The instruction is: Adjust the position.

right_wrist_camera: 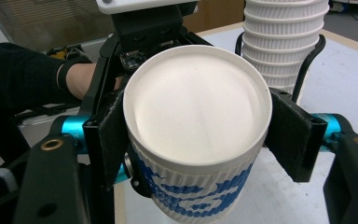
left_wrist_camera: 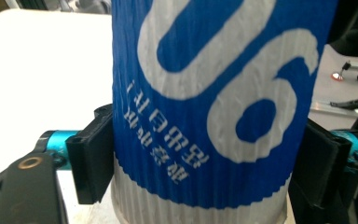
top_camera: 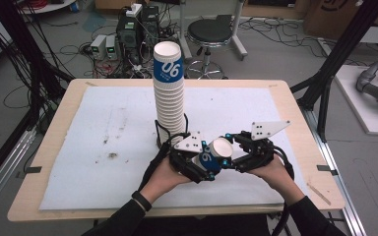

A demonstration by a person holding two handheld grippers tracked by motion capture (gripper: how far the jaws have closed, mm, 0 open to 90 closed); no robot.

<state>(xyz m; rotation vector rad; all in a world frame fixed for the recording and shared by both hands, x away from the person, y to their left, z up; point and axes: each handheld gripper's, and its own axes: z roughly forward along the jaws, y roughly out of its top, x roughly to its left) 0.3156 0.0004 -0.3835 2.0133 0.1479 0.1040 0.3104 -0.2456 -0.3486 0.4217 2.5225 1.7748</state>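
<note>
Cup [left_wrist_camera: 214, 107] top and base cut off by frame; small printed characters blurred, unreadable.

Open white mat [top_camera: 103, 147] left of the tall cup stack [top_camera: 170, 98], blocked just behind both grippers by that stack, with free mat right of it.
</note>
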